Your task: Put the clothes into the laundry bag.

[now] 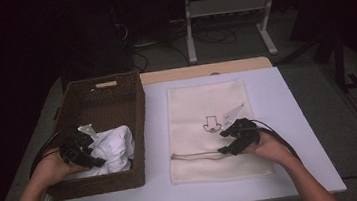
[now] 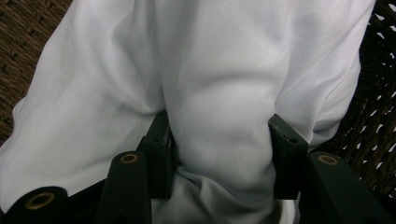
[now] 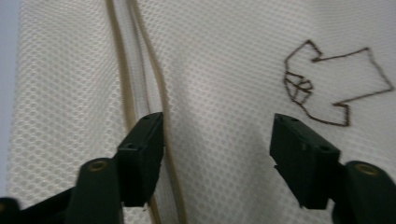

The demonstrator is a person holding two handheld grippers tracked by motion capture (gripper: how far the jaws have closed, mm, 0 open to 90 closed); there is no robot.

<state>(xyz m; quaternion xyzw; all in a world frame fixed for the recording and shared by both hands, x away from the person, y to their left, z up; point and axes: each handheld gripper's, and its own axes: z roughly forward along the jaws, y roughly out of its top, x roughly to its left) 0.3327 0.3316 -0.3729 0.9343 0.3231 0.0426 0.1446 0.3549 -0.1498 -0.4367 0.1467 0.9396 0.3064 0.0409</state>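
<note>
Light: your high view is dim, room behind near black, worktop [image 1: 287, 104] the brightest area | Shadow: soft folds on white cloth [image 2: 210, 93], evenly lit | Focus: your right gripper view slightly blurred, mesh bag [image 3: 224, 70] soft | Glare: slight on cloth.
</note>
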